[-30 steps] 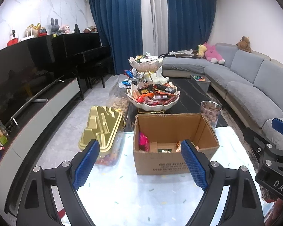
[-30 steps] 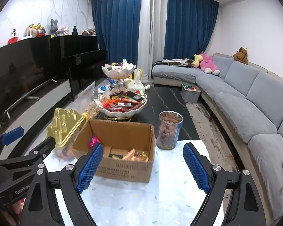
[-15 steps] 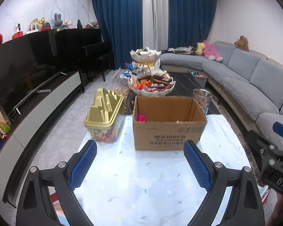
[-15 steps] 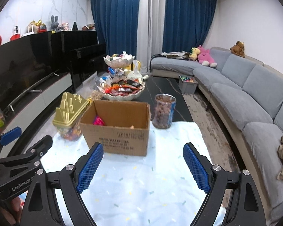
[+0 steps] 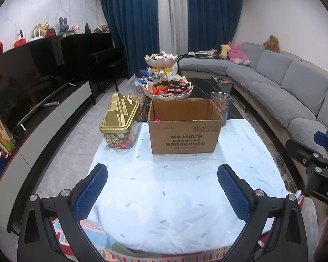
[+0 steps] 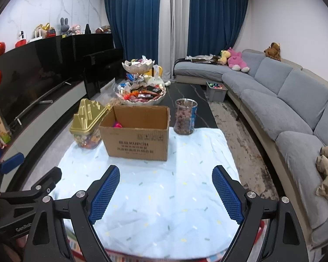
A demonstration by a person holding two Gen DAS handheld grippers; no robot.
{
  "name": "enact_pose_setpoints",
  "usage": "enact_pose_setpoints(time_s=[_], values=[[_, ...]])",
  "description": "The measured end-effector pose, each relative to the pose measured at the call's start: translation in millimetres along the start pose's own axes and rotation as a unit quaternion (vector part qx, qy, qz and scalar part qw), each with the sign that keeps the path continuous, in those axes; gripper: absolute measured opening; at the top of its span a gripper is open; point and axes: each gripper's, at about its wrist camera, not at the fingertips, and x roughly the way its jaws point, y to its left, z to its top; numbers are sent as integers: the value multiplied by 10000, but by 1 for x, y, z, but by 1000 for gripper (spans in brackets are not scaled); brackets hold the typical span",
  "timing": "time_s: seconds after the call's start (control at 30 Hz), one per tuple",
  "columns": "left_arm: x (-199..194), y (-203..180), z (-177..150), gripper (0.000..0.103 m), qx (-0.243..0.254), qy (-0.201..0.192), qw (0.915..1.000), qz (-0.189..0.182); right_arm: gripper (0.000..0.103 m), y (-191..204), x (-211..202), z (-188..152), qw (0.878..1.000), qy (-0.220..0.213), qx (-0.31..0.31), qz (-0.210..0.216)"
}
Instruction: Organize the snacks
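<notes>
An open cardboard box (image 5: 183, 128) (image 6: 137, 135) stands on the far half of a pale blue cloth (image 5: 175, 187) (image 6: 164, 192), with a pink wrapper just showing inside. Left of it sits a clear candy tub with a gold lid (image 5: 120, 122) (image 6: 87, 120). To the box's right stands a clear jar of brown round snacks (image 5: 220, 107) (image 6: 185, 116). Behind them a two-tier white bowl stand (image 5: 168, 89) (image 6: 140, 96) holds several wrapped snacks. My left gripper (image 5: 163, 190) hovers over the near cloth, its jaws opening, nothing between them. Beside it, my right gripper (image 6: 166, 192) is open and empty.
A grey corner sofa (image 6: 295, 104) with plush toys runs along the right. A black TV and low cabinet (image 5: 32, 100) line the left wall, a black piano (image 5: 102, 59) stands beyond. A dark marble table top (image 6: 192, 100) carries the bowls; a small grey bin (image 6: 216, 89) stands near the sofa.
Both grippers have pulled back from the box, which now looks smaller and farther away, with more cloth in front. The left jaws stand slightly wider than before.
</notes>
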Motion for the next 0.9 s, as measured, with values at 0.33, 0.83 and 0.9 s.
enact_pose_setpoints(time_s=[0.33, 0.83, 0.9], values=[[-36, 2, -15, 103, -167, 183, 9997, -62, 93, -5, -31, -12, 9996, 209, 186, -5], [-68, 8, -29, 103, -261, -109, 9992, 267, 93, -11, -66, -25, 9991, -118, 297, -260], [-70, 7, -30, 103, -259, -149, 9992, 277, 93, -12, -69, -25, 9990, -149, 324, -265]])
